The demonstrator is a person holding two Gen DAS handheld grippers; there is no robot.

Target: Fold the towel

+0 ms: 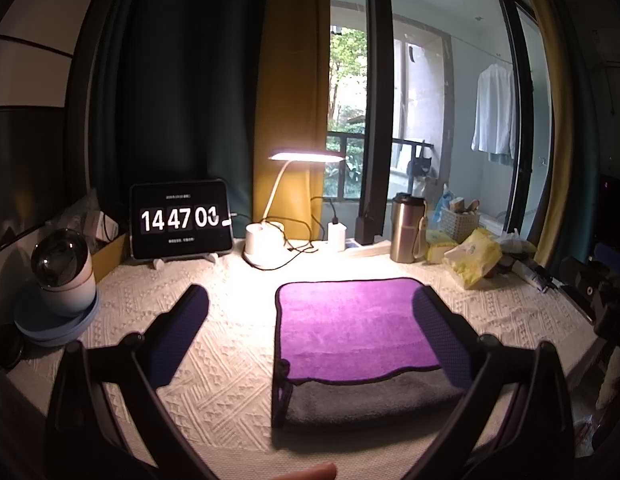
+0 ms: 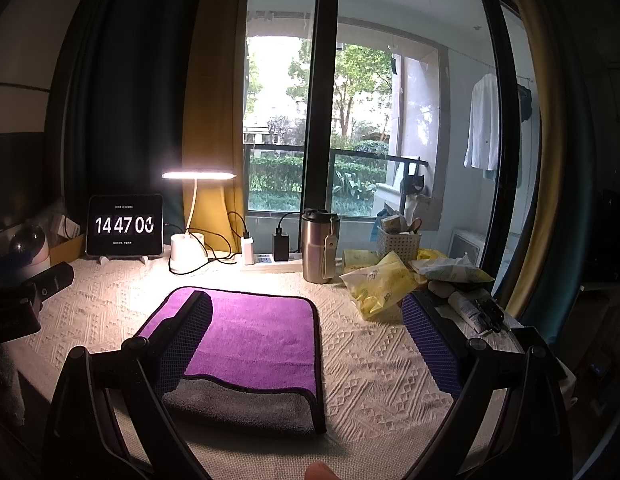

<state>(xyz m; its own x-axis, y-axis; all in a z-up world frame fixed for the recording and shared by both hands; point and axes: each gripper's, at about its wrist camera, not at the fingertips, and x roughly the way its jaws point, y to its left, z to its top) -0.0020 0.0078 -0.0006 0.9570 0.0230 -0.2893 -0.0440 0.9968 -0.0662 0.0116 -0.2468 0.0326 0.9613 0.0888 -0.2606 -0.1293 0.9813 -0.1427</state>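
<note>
The towel (image 1: 350,328) lies folded flat on the white textured tablecloth (image 1: 214,368), purple side up, with a grey strip (image 1: 362,400) showing along its near edge. It also shows in the right wrist view (image 2: 254,344). My left gripper (image 1: 310,304) is open and empty above the towel's left edge; its right finger sits over the towel's right part. My right gripper (image 2: 306,308) is open and empty above the towel's right edge; its left finger is over the towel's left part.
At the back stand a tablet clock (image 1: 181,219), a lit desk lamp (image 1: 266,240), a charger (image 1: 336,234) and a steel tumbler (image 1: 406,227). Yellow packets (image 1: 472,256) and a basket (image 1: 460,222) crowd the right. A white pot on blue plates (image 1: 64,280) stands left.
</note>
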